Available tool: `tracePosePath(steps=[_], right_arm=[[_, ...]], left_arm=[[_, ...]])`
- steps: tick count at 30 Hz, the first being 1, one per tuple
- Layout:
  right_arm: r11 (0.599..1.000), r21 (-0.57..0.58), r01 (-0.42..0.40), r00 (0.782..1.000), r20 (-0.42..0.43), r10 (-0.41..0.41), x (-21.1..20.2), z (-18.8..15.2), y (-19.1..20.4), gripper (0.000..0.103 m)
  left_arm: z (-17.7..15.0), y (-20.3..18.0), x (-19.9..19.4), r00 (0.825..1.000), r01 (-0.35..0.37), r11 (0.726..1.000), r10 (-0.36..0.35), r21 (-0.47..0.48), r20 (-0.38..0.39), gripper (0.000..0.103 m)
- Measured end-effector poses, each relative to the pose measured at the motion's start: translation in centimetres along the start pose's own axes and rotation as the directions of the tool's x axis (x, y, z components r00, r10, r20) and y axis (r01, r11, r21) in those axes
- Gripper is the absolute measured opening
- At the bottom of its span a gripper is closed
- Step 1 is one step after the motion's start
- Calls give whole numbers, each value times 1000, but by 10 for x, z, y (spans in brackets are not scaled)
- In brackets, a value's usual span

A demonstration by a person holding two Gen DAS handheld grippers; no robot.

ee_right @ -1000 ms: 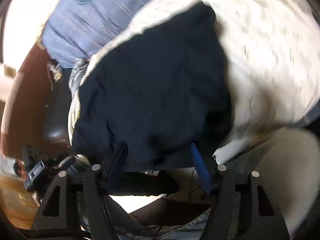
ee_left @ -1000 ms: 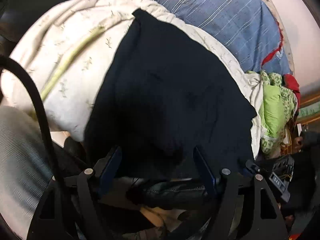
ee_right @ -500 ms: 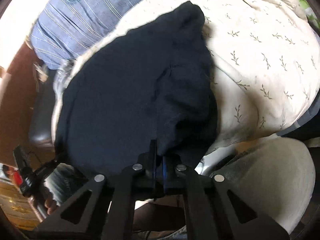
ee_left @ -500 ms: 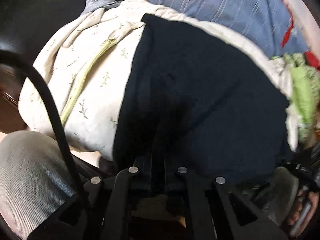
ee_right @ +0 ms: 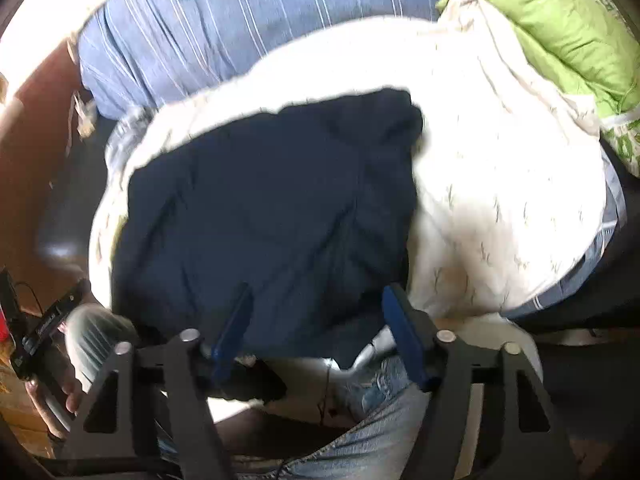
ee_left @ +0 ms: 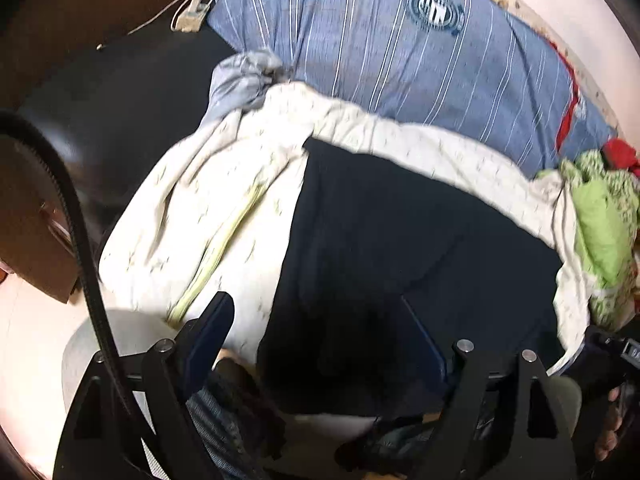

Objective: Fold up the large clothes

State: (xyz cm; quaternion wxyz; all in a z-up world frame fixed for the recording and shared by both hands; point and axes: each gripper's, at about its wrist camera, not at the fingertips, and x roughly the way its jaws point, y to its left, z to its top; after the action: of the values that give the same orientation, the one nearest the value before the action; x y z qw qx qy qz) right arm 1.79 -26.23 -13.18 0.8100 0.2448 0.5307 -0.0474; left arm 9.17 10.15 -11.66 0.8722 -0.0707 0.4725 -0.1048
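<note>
A dark navy garment (ee_left: 400, 248) lies folded on a cream leaf-print quilt (ee_left: 224, 200); it also shows in the right wrist view (ee_right: 272, 208). My left gripper (ee_left: 316, 320) is open, its blue-padded fingers apart over the garment's near left edge, holding nothing. My right gripper (ee_right: 320, 312) is open too, fingers spread over the garment's near right edge, empty. The garment's near hem hangs over the quilt's front edge.
A blue striped pillow (ee_left: 420, 48) lies behind the quilt. Green bedding (ee_left: 600, 232) is bunched at the right, also in the right wrist view (ee_right: 560, 32). A black cable (ee_left: 80, 240) crosses the left. The person's jeans (ee_right: 380, 420) are below.
Half a second ago both grippers were shut on the garment's near edge. Both have now opened and let it go, and the views have pulled back slightly.
</note>
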Motion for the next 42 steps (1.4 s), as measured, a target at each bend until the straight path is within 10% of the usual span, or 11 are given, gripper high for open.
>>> tracePosePath(steps=[14,27,35,42], right_arm=[[980,125,-157,988,35,154,23,20,-34,74],[974,167,-155,985,100,140,87,116,-82,78],[954,204,-219,975,5,223,135,115,-98,79],[923,287,-256,967,75,244,128,111,-117,74]], left_arm=[[61,-36,64,996,87,996,-86,8,-36,83],[142,12,164,990,-20,998,11,-62,-143,84],[127,9,211,950,146,981,-174,-126,-260,84],[120,7,221,944,135,984,-164,-119,-287,84]])
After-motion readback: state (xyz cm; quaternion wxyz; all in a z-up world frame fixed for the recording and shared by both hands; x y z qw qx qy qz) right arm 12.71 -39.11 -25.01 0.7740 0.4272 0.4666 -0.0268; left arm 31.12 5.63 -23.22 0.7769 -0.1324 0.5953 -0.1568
